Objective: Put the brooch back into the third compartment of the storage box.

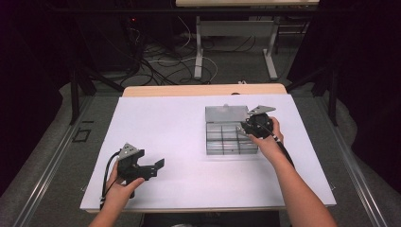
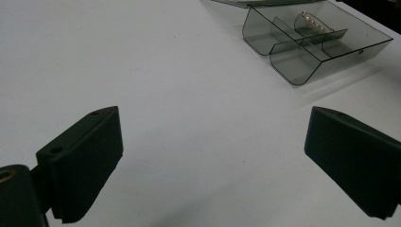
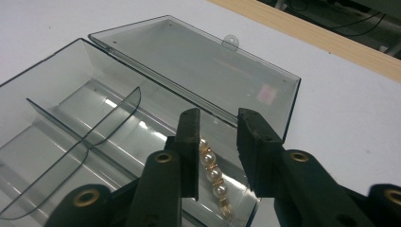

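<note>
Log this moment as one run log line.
right gripper: open over pearl bracelet in clear box | left gripper: open, idle | lid: open

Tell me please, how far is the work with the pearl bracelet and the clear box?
Done: the clear grey plastic compartment box stands with its hinged lid open, and the pearl-and-gold bracelet lies in a compartment by the hinge. In hand: the right gripper hangs over it, jaws apart beside the pearls, not pressing. Left: probably drawing back and closing the lid. The left gripper waits open over the white table.
</note>
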Demonstrator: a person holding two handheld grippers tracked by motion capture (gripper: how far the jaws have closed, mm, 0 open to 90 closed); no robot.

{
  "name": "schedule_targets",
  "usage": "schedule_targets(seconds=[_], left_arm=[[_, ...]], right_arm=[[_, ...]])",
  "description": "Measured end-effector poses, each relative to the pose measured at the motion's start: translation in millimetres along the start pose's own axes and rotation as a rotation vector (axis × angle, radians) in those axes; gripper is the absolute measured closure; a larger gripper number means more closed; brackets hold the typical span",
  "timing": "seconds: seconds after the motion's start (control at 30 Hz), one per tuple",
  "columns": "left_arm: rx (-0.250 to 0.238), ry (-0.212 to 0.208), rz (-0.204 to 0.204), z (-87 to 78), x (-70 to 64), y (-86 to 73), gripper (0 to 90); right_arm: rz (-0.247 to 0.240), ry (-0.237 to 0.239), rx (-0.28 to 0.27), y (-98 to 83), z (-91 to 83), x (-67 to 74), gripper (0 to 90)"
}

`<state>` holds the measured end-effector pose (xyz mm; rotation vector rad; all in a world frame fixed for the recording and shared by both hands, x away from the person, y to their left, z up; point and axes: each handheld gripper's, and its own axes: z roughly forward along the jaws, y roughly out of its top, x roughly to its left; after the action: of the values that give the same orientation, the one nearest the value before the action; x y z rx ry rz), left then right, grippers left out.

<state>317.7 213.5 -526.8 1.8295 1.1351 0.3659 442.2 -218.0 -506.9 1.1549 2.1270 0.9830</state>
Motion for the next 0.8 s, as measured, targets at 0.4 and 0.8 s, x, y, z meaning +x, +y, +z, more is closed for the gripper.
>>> schedule_targets(seconds=[0.4,0.8], left_arm=[[0.005,-0.002,0.001,1.4,-0.3,-0.4,5.3],[-0.004,0.004,0.003,1.0,-0.6,-0.7,5.3]], right_arm=[[0.033,0.045,-0.019,0.5,-12.3,1.4,54.4],[0.051,0.049,-0.013,0.3,-24.6,8.2,45.1]])
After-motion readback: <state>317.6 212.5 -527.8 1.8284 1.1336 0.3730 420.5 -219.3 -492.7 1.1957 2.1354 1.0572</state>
